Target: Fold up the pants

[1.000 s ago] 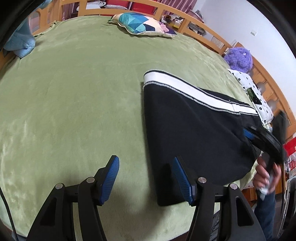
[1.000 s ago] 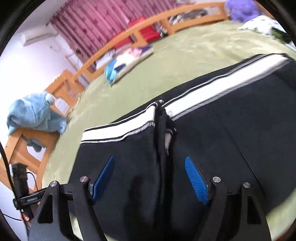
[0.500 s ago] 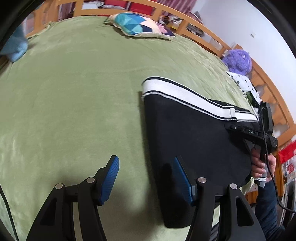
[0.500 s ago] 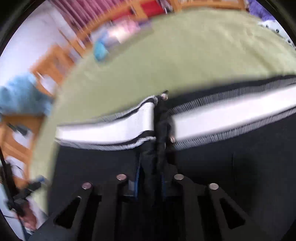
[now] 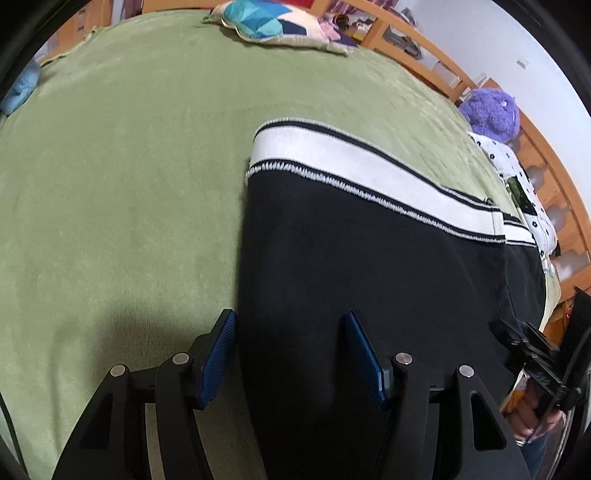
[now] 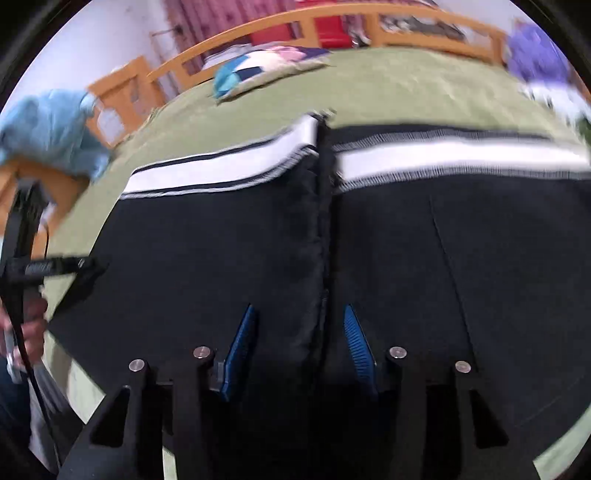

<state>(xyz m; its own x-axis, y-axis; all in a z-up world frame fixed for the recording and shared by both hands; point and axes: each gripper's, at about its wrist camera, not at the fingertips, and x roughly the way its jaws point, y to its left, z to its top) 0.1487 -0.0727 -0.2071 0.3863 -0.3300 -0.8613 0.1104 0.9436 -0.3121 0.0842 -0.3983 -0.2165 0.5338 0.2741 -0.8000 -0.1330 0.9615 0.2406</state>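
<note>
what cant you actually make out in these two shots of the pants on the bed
- Pants legs and hems: cut off by the bottom edge in both wrist views, hidden behind the open left gripper and open right gripper.
- Fly seam details: right wrist view is motion-blurred.
- Purple plush toy and dotted cloth: squeezed at the fisheye rim, partly overlapping.

A green-covered bed (image 5: pixel 129 166) carries black pants (image 5: pixel 351 258), a patterned pillow (image 5: pixel 269 26) and a purple plush (image 5: pixel 491 110).

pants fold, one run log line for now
pants flat on bed | left gripper open at hem edge | right gripper open over centre seam
</note>
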